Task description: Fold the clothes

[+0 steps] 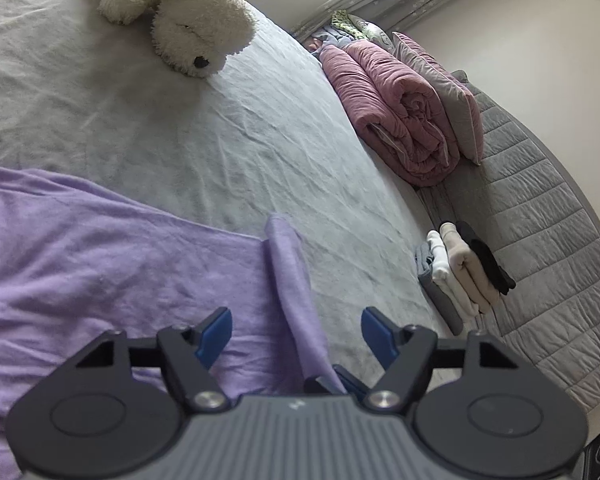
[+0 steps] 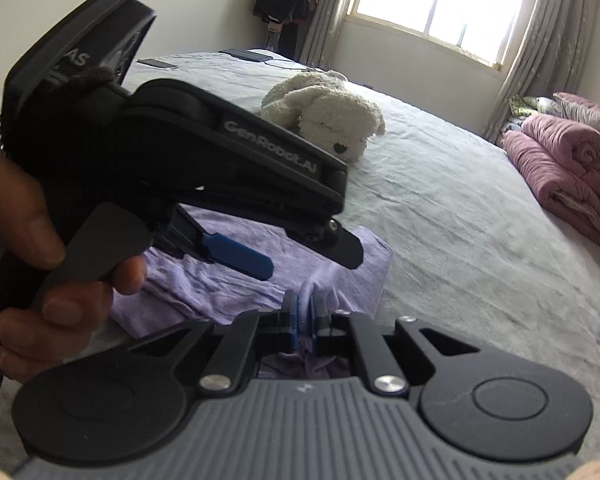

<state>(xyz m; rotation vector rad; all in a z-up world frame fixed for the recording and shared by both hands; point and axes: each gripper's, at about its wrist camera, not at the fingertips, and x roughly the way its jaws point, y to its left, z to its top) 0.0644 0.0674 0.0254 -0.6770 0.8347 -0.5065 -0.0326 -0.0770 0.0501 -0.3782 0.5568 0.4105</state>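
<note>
- Bedroom; grey bed sheet [image 1: 260,152] spread wide, window [image 2: 440,0] behind.
- Right gripper [image 2: 305,312]: jaws pinched tight on a fold of the purple garment [image 1: 100,264].
- Left gripper [image 1: 296,334]: jaws wide apart, holding nothing, above the garment lying on the sheet.
- Farther off: folded clothes stack [image 1: 460,276], plush dog [image 1: 188,20], pink quilt [image 1: 396,108].

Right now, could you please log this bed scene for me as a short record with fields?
garment: purple garment, spread on the bed, partly folded
left hand-held gripper: open, above a raised fold
right hand-held gripper: shut on purple cloth
surface: grey bed sheet, wrinkled
finished pile: folded clothes stack, at bed edge
other: plush dog; pink quilt, rolled
</note>
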